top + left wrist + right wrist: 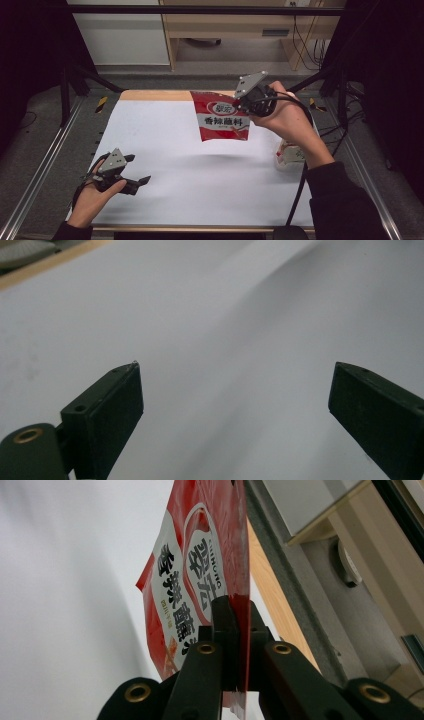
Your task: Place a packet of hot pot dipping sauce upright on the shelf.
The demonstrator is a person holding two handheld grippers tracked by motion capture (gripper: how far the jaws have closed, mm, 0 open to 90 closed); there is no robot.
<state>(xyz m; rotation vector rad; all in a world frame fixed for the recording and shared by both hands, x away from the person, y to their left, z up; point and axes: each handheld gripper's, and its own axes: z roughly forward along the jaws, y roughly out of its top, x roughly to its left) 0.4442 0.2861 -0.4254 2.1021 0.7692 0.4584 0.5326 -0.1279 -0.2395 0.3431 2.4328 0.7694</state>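
The right claw (246,102) was clamped on one edge of a red seasoning packet (220,120), holding it in the air above the far right part of the white tabletop (190,175), with the packet hanging flat below the grip. In the right gripper view the jaws pinched only a thin strip of the packet's (192,580) sealed edge, so the likeliest trouble was a slip: a quick swing or tilt could have pulled the slick film out and dropped it. The left claw (136,171) stood wide and empty, low over the near left of the tabletop and well apart from the packet, so it could not have caught a fall. The packet looked sealed and its contents could not be seen. A second, pale packet (290,156) lay on the tabletop under the right forearm, where a lowering arm could have knocked it; what it held could not be told.
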